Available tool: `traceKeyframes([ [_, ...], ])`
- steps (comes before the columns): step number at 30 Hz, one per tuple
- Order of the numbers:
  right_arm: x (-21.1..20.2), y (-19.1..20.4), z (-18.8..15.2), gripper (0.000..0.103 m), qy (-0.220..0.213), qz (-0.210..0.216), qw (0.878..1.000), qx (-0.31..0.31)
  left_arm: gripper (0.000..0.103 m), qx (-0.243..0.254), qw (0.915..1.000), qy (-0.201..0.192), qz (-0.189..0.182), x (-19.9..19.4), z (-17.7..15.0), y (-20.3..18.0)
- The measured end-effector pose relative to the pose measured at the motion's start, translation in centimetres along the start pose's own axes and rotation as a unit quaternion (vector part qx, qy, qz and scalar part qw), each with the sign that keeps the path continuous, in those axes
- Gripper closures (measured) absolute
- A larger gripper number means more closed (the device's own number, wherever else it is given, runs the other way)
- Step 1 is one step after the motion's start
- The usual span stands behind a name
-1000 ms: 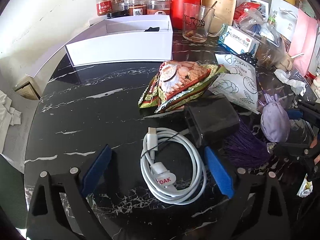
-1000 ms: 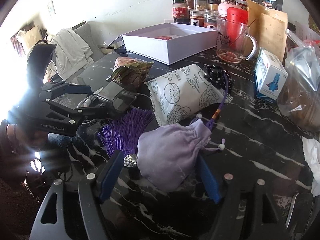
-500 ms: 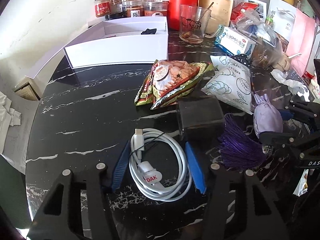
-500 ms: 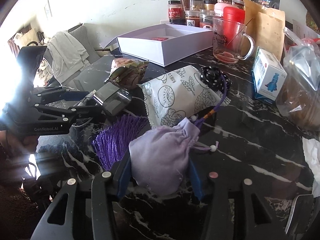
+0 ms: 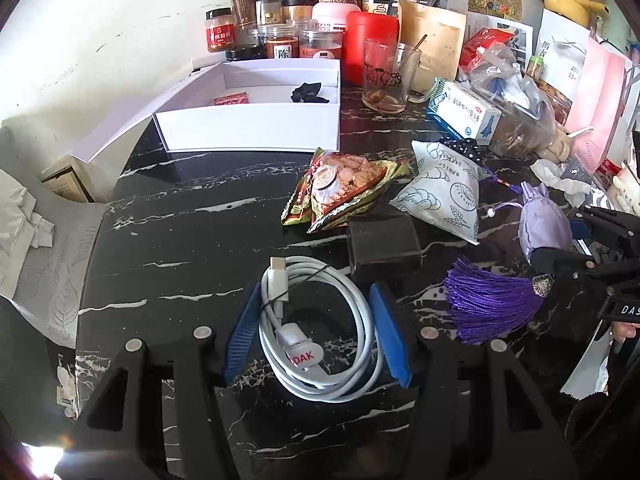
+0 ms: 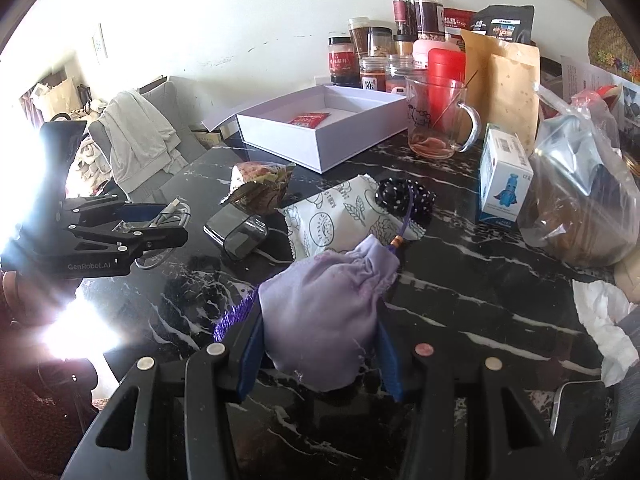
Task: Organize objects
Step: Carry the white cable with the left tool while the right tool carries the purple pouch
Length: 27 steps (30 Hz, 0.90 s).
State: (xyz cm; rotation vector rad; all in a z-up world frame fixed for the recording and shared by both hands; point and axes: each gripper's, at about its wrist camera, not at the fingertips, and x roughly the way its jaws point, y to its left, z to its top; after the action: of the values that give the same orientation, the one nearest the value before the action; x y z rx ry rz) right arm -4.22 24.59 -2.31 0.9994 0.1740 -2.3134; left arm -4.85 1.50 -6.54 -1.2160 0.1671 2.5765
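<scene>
While clamped: left hand-held gripper (image 5: 316,336) one cable (image 5: 320,344) | right hand-held gripper (image 6: 320,356) one pouch (image 6: 324,312)

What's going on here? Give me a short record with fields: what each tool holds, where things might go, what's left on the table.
left tool: closed on coiled white cable
right tool: closed on lilac pouch
likely destination: white box, holding a red packet and a black item
left on table: snack bag, black charger
</scene>
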Motion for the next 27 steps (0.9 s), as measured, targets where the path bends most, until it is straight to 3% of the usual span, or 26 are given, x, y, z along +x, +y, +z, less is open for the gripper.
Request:
traceKeyframes([
  [15, -5.6, 0.8, 3.0, 0.053, -0.078, -0.005, 0.996, -0.038, 0.049, 0.001, 0.9991, -0.039, 0.017, -5.0, 2.0, -0.4],
  [27, -7.5, 1.8, 7.4, 0.053, -0.116, 0.002, 0.99, -0.081, 0.049, 0.002, 0.9971, -0.071, 0.026, -7.8, 5.3, 0.7],
])
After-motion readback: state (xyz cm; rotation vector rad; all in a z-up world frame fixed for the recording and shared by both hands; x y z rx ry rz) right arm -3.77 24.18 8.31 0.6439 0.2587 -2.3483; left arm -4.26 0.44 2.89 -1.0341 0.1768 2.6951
